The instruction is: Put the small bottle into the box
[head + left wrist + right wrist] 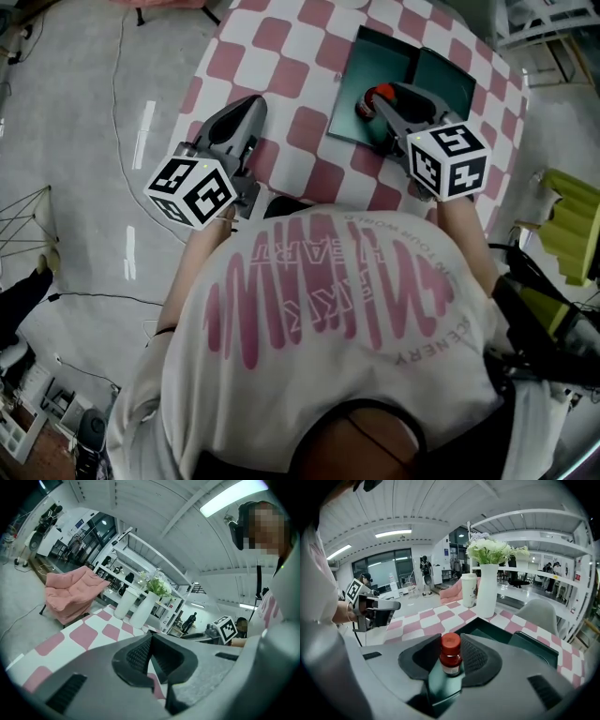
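Right gripper view — our right claw (pixel 449 641) is clamped on the small bottle (pixel 451 662), upright over the open box (pixel 520 641); our left claw (pixel 151 639) is closed on nothing — over the counter (pixel 84 637).

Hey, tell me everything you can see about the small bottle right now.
The small bottle is reddish-brown, seemingly glass or plastic, with a red cap and a pale label whose print is unreadable. It stands upright between the ribbed pads of the right claw, which press on its sides. The open dark green box lies beneath it; whether its base touches the box floor cannot be told.
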